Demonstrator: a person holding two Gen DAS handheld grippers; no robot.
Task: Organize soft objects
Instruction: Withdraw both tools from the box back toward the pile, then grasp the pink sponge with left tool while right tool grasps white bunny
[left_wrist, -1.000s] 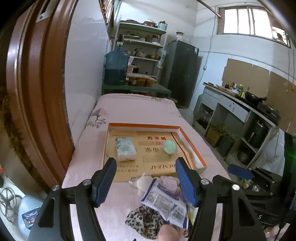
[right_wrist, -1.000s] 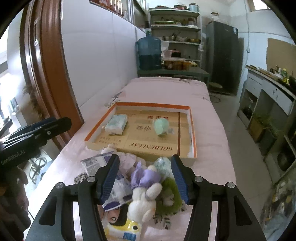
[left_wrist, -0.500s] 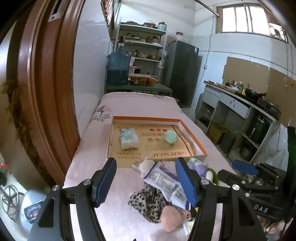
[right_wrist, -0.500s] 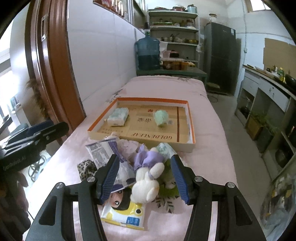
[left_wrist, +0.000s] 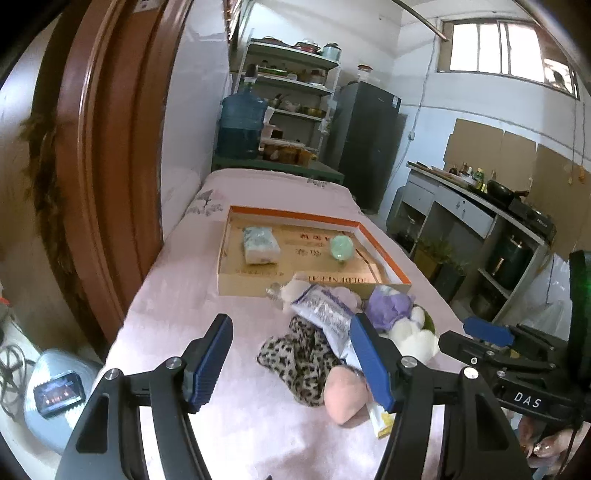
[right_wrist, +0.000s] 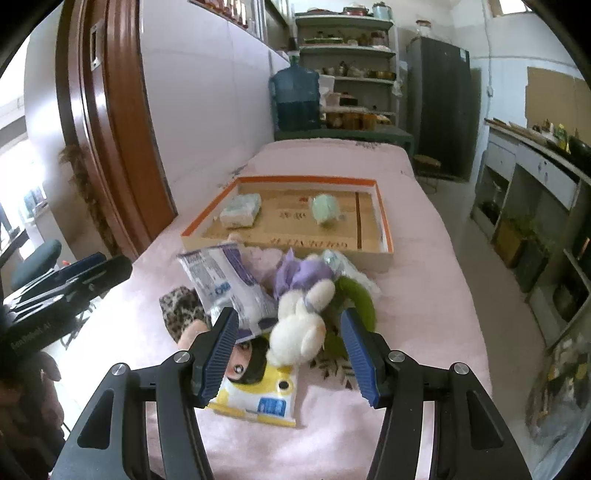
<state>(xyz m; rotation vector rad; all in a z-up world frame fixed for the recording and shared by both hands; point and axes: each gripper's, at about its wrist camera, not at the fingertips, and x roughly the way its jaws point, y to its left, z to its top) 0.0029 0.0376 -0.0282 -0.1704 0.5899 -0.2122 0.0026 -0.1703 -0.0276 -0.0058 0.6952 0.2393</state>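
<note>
Pink bedding (right_wrist: 424, 266) covers the work surface, bounded at left by a brown door frame (left_wrist: 107, 184); bare cloth lies left of the pile. Left gripper (left_wrist: 291, 354): jaws wide, empty, above the leopard-print cloth (left_wrist: 299, 362). A printed packet (right_wrist: 225, 284) and white plush rabbit (right_wrist: 303, 325) lie heaped before the orange-rimmed box (right_wrist: 384, 221), lettered "GOLDENLEAF". Right gripper (right_wrist: 290, 350): jaws wide, straddling the rabbit without contact; its body reads "DAS".
</note>
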